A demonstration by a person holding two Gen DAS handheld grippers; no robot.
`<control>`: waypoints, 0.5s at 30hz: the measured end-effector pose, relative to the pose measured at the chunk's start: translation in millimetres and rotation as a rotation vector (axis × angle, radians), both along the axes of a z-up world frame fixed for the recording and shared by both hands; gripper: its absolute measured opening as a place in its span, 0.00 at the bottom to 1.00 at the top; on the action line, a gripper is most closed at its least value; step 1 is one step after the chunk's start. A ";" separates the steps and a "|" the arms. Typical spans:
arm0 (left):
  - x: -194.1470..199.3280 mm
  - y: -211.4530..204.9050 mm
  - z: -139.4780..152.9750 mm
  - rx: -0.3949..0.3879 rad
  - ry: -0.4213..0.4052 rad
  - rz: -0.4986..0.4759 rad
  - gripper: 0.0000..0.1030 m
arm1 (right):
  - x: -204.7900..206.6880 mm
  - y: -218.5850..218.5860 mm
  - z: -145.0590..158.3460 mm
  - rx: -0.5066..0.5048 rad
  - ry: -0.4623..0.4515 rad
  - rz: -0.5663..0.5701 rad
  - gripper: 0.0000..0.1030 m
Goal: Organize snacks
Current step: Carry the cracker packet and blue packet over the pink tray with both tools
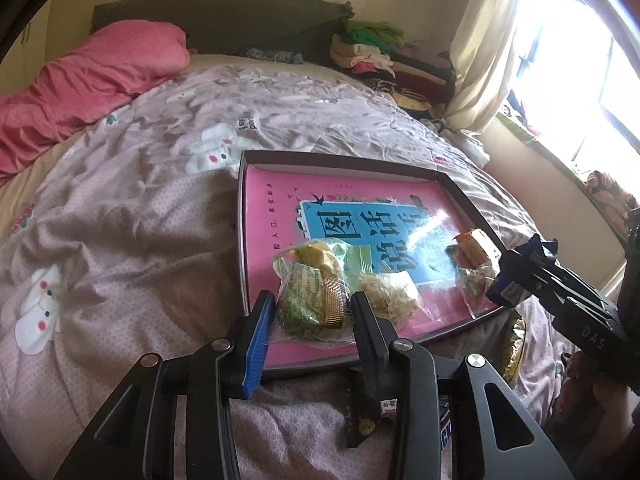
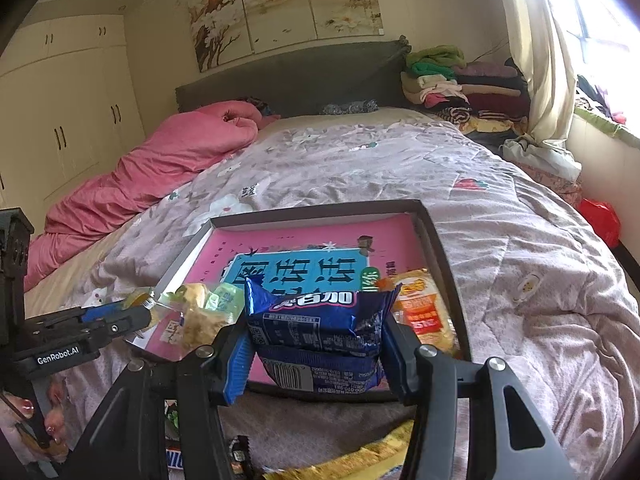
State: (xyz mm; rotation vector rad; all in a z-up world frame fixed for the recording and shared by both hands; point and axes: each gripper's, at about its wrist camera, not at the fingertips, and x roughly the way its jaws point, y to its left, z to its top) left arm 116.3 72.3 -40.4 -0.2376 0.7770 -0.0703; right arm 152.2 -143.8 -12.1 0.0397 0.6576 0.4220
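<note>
A shallow dark-rimmed tray point(image 1: 340, 160) with a pink and blue printed bottom lies on the bed. My left gripper point(image 1: 314, 310) is shut on a green and gold snack packet point(image 1: 304, 292) just over the tray's near edge. In the right wrist view, my right gripper point(image 2: 318, 334) is shut on a dark blue snack packet point(image 2: 320, 312) above the tray's point(image 2: 320, 210) near edge. A pale yellow packet point(image 1: 390, 292) and an orange packet point(image 1: 474, 248) lie inside the tray. The right gripper point(image 1: 510, 282) also shows at the tray's right corner.
Loose snacks lie on the quilt in front of the tray: a gold packet point(image 1: 514, 348), a chocolate bar point(image 2: 176, 458) and a yellow packet point(image 2: 360, 460). A pink blanket point(image 2: 160, 168) is at the far left, folded clothes point(image 2: 460, 84) at the headboard. A hand point(image 2: 36, 412) grips the left tool.
</note>
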 end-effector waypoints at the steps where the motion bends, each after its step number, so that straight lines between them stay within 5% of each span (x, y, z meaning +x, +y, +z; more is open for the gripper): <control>1: 0.4 0.4 -0.7 -0.001 0.003 -0.001 0.39 | 0.8 3.2 -0.7 -0.001 0.003 0.004 0.53; 15: 5.8 -1.7 -9.8 -0.008 0.031 -0.020 0.39 | 11.1 28.1 -8.5 0.009 0.026 0.031 0.53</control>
